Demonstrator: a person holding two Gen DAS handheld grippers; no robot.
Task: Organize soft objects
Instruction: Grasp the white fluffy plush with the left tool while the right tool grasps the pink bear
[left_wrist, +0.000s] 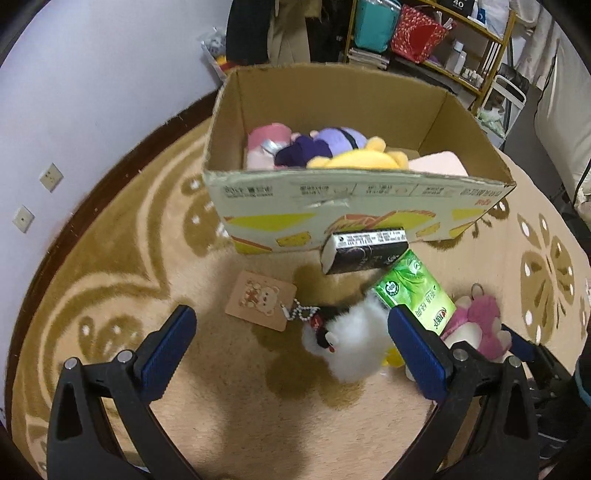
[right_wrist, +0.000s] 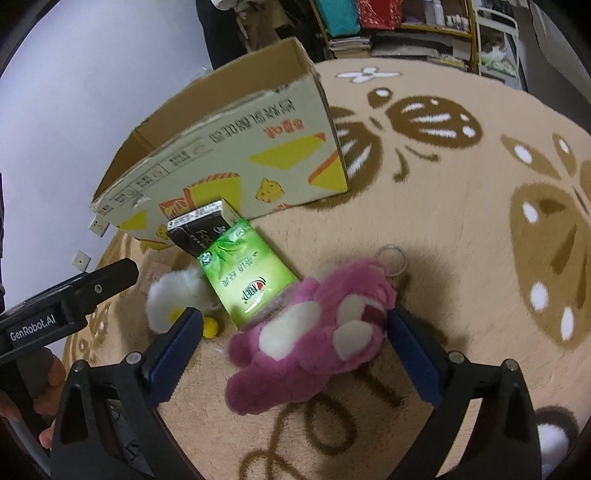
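Observation:
An open cardboard box (left_wrist: 354, 206) stands on the carpet and holds several plush toys (left_wrist: 332, 147); it also shows in the right wrist view (right_wrist: 229, 147). My left gripper (left_wrist: 291, 332) is open above a white fluffy plush (left_wrist: 354, 343) with a bead chain and a card tag (left_wrist: 260, 301). My right gripper (right_wrist: 291, 336) is open, its jaws on either side of a pink plush bear (right_wrist: 314, 332) with a key ring (right_wrist: 392, 258). The pink bear also shows in the left wrist view (left_wrist: 476, 325). The white plush also shows in the right wrist view (right_wrist: 177, 295).
A green tissue pack (left_wrist: 413, 291) and a black box (left_wrist: 365, 251) lean in front of the cardboard box; both show in the right wrist view, the pack (right_wrist: 247, 273) and the black box (right_wrist: 201, 230). Shelves (left_wrist: 424, 33) stand behind. The patterned carpet (right_wrist: 461, 221) spreads to the right.

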